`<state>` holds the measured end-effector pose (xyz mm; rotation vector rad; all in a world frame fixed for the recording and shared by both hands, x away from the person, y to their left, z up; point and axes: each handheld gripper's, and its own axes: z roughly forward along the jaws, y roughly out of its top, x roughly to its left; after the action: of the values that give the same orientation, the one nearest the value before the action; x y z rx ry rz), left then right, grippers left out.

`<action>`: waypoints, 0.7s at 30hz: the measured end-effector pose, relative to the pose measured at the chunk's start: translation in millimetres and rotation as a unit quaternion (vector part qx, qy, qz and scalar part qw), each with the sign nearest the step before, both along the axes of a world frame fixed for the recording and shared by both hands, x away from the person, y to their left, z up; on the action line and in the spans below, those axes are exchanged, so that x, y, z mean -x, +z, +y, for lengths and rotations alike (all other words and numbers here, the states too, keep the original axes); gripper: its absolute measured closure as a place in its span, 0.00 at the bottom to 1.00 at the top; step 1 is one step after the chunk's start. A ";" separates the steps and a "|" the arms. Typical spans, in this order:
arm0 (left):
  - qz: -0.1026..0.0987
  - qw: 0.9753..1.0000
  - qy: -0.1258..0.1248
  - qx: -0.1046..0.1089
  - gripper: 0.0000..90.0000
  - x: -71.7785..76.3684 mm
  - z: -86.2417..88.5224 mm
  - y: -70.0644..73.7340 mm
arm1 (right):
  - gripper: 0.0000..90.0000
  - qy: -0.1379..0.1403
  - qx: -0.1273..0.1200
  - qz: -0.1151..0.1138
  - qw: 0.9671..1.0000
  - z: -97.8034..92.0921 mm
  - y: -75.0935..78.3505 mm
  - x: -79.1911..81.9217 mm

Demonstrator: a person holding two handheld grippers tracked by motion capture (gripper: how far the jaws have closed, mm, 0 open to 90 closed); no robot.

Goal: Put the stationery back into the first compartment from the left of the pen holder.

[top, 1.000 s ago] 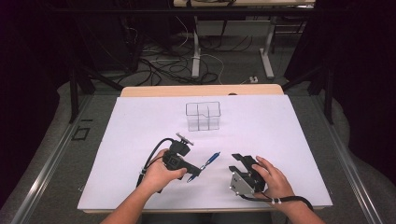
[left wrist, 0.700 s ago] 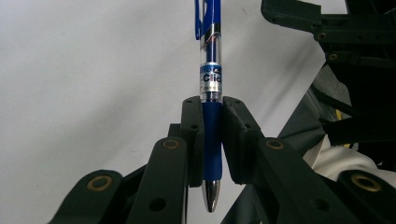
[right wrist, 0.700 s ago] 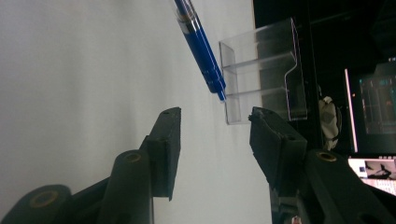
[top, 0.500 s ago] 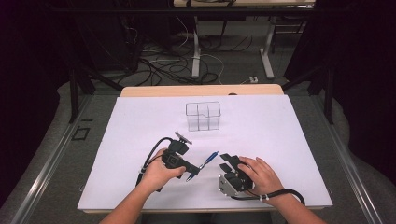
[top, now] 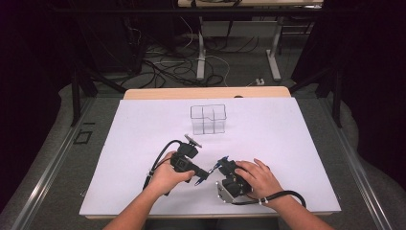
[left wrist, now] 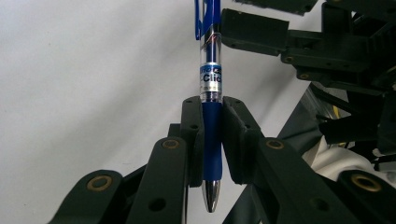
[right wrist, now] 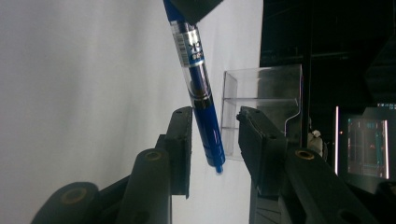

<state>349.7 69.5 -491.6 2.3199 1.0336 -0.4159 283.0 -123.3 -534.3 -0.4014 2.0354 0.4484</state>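
- Left tool [left wrist: 212,140]: its jaws are clamping the blue grip of the pen [left wrist: 211,93], with the metal tip pointing back toward the hand and the clip end reaching out toward the other tool.
- Right tool [right wrist: 212,154]: its jaws are standing partly open around the pen's clip end, one to each side, neither one pressing on the barrel.
- Pen in the high view [top: 210,171]: it is hanging just above the white surface [top: 297,143] between the two hands, well short of the clear organiser [top: 208,119] at the back.
- Risk, misaligned handover: the pen is crossing the right jaws at a slant, so a closing pinch is likely to roll or kick the barrel sideways instead of seating it.
- Risk, early release: if the left tool is opening before the right one is gripping, the pen is likely to drop to the surface and roll.
- Risk, short hold: a grip on the smooth end alone is leaving most of the barrel free to swing.
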 end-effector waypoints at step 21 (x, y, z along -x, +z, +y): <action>-0.006 1.000 -0.004 -0.001 0.89 1.6 0.8 3.1 | 0.88 0.017 0.063 -0.006 0.998 12.4 -3.2 0.7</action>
<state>348.1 70.3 -488.6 2.3267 1.0203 -0.4027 282.3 -110.9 -537.6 -0.5133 2.0545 0.3389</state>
